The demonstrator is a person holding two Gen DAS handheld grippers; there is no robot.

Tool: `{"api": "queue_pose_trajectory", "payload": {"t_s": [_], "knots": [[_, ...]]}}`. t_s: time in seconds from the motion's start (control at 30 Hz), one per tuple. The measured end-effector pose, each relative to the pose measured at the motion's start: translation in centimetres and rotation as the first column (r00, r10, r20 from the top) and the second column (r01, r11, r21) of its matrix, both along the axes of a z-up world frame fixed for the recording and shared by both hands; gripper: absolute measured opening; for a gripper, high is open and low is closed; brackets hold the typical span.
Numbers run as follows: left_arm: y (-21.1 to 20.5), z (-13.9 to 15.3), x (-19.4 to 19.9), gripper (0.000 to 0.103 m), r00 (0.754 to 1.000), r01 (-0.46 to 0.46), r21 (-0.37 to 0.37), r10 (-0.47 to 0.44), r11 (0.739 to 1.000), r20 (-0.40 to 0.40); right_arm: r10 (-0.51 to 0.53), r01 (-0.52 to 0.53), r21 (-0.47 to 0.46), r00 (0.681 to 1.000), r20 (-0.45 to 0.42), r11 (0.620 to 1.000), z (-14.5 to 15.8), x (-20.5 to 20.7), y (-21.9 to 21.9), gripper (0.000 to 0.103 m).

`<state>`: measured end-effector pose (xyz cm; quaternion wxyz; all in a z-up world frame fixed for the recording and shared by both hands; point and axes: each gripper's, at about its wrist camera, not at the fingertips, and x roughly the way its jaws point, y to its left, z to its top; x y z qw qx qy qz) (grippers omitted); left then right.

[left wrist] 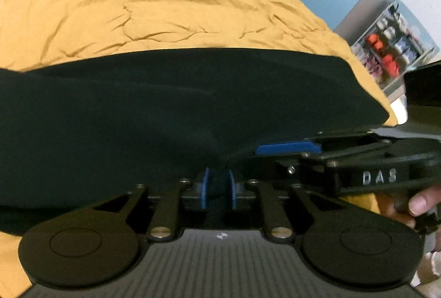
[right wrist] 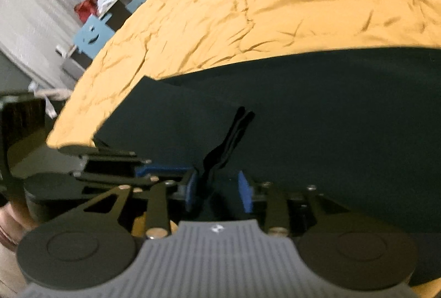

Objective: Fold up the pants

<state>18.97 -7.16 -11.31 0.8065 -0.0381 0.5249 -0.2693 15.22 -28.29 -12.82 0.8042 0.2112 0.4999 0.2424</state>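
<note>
The black pants lie flat on a wrinkled mustard-yellow bedsheet, spread as a wide dark band straight ahead of both pairs of jaws.

In the left wrist view, the left gripper points steeply down at the near edge of the pants. Its blue pads stand a little apart, and a bit of dark cloth shows in the narrow gap between them; whether the pads press on it cannot be told. Just to the right of these jaws lies the right gripper, seen side-on with one blue pad showing, and a person's fingers curl round its body at the far right edge.

In the right wrist view, the right gripper has its jaws clearly parted. A raised pleat of black cloth stands up just ahead of them, its lower end running in beside the left-hand blue pad; the other pad stands clear of it, so nothing is clamped. To the left of these jaws sits the left gripper, close alongside.

Beyond the sheet's edge, shelving stands blurred in the background.
</note>
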Motion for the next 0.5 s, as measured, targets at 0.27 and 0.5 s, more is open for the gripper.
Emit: {"api": "queue_pose_trajectory", "payload": {"t_s": [0.27,0.5], "knots": [[4.0,2.6,-0.5,0.026,0.989,-0.122,-0.062,0.127,0.991,0.079,-0.145,0.180,0.193,0.973,-0.181,0.965,-3.0,2.9,-1.6,0.036],[7.7,3.8,-0.6,0.026,0.949,-0.269,-0.069,0.276,0.961,0.153,-0.177,0.256,0.274,0.942,-0.285,0.927,-5.8,4.7,-0.5,0.036]]}}
